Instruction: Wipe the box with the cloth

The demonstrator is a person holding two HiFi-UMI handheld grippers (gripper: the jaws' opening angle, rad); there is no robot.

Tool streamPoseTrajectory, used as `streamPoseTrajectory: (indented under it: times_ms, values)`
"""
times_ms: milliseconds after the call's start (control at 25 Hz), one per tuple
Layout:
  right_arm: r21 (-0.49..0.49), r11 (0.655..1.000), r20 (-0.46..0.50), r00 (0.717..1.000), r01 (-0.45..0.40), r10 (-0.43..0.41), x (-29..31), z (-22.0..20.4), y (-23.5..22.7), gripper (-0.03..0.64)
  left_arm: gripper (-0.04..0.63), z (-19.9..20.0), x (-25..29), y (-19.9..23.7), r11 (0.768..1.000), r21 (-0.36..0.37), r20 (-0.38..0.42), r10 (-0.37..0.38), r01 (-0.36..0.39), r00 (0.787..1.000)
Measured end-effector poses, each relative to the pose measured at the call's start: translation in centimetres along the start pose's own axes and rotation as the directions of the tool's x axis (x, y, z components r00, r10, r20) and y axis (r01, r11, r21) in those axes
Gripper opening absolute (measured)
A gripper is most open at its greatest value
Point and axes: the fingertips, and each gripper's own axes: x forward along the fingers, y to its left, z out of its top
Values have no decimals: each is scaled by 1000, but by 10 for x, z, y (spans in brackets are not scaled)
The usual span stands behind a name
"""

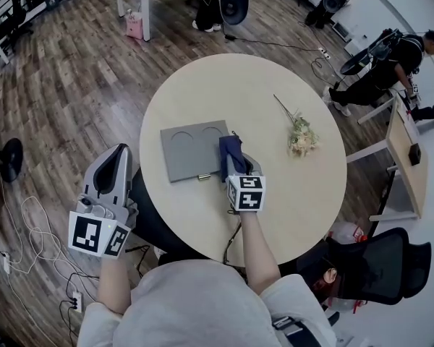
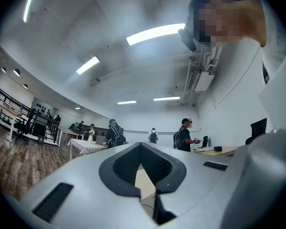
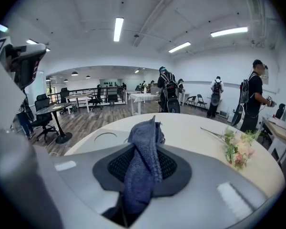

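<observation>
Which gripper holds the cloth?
The right gripper: its jaws are shut on the blue cloth at the right edge of the box. The left gripper is shut on nothing, off to the side of the table.

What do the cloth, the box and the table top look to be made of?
Cloth: dark blue, soft, fuzzy woven or knit fabric; it folds limply.
Box: matte grey with two round recesses, perhaps a felt or card covering; I can't be sure.
Table: pale, smooth wood-look top, likely laminate.
</observation>
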Motion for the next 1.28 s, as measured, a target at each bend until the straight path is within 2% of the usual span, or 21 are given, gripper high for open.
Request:
streamPoseTrajectory:
  times_ms: [160, 520, 1280]
  values:
    - [-21, 1000, 82, 997, 10, -8, -25, 26, 10, 89, 6, 9, -3, -3, 1000, 7, 19, -14, 14, 1000]
    - [40, 999, 240, 971, 16, -25, -86, 69, 20, 91, 6, 28, -15, -13, 998, 30, 55, -62, 61, 997]
    - [1, 995, 468, 879, 99, -88, -204, 123, 51, 91, 6, 59, -54, -33, 990, 56, 108, -138, 133, 985]
